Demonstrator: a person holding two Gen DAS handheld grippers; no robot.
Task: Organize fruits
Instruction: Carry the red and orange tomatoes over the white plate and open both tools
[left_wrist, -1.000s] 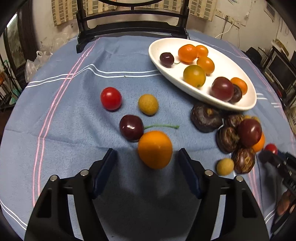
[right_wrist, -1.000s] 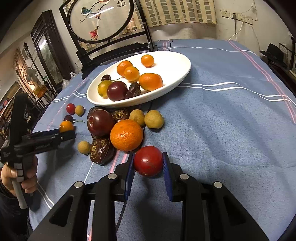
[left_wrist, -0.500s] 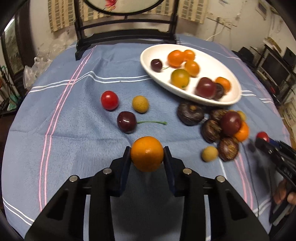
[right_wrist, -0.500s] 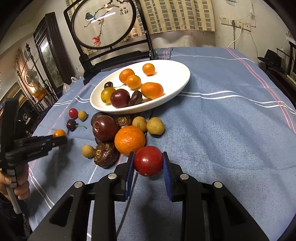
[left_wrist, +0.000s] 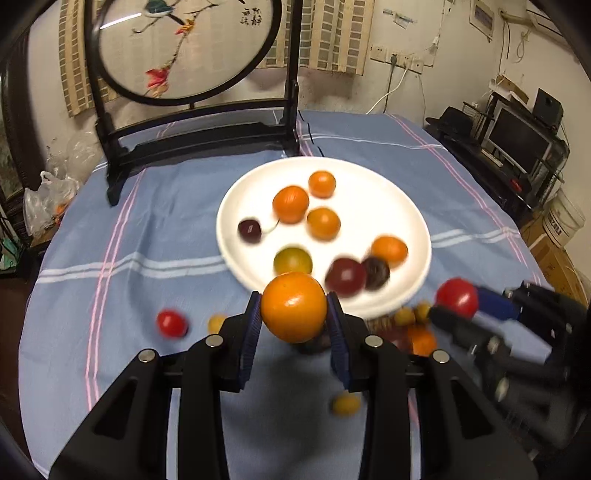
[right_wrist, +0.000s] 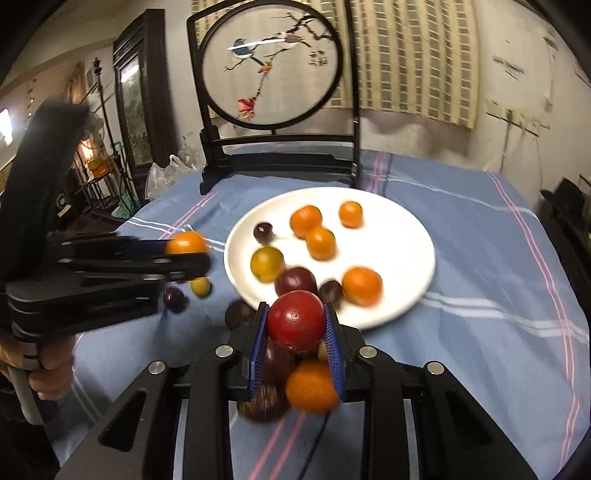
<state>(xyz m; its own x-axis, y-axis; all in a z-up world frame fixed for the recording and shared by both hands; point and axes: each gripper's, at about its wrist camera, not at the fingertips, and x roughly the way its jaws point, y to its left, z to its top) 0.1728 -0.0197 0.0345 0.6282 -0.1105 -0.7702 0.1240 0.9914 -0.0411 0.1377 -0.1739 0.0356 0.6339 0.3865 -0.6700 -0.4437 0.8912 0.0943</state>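
Both hand-held grippers are hovering above the blue striped tablecloth: the left gripper is squeezing a round orange between its blue pads, while the right gripper is clamping a red tomato, each just short of the white plate's near rim. Small oranges, a yellow-green fruit, a cherry and dark plums are sitting on that plate, with more fruit lying loose on the cloth beneath the grippers, blurred.
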